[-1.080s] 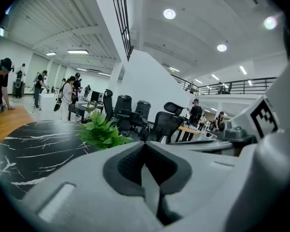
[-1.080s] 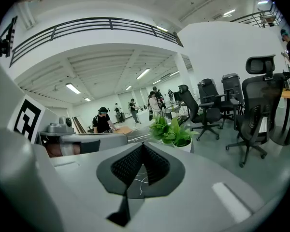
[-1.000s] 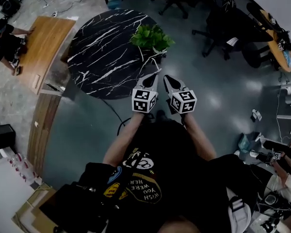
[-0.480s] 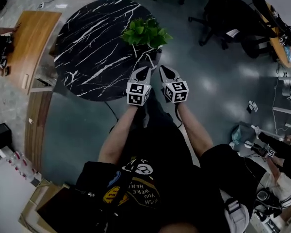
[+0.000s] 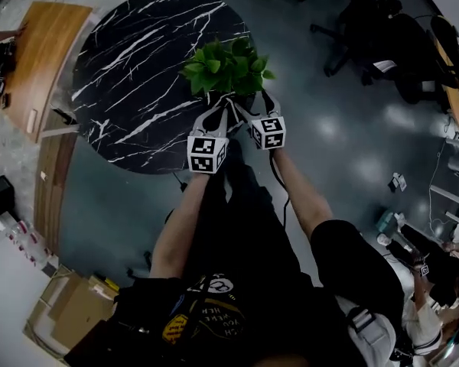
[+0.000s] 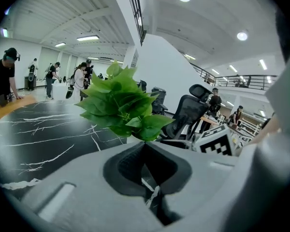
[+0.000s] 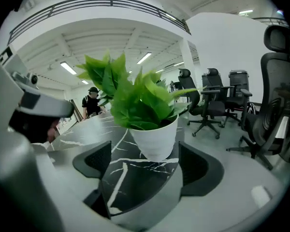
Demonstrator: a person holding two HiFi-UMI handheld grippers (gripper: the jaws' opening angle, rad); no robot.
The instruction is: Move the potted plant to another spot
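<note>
The biggest thing here is the round black table [image 5: 138, 75] with white veins across its top. A narrow wooden table [image 5: 50, 60] stands beside it on the far left of the head view. Office chairs [image 7: 210, 105] stand on the grey floor beyond the black table.

A cardboard box [image 5: 73, 312] sits on the floor at the lower left of the head view. Its contents cannot be made out.

The potted plant [image 5: 226, 67] stands upright on the black table, close to the edge nearest the person. Its white pot [image 7: 157, 139] widens toward the rim and is filled with a thick bunch of broad green leaves [image 6: 121, 103]. The leaves spread past the rim on every side. From the head view they cover the pot completely.

The right gripper [image 5: 251, 105] is at the table edge, just beside the plant. Its jaws are opening and stand wide apart [image 7: 145, 161]. The pot is straight ahead in line with the gap, but neither dark pad touches it. Only bare table top shows between the pads.

The left gripper [image 5: 220, 112] is next to the right one, also at the table edge. Its jaws are together at the tips [image 6: 145, 144] and hold nothing. The leaves rise just past them, and the right gripper's marker cube shows off to the side.
</note>
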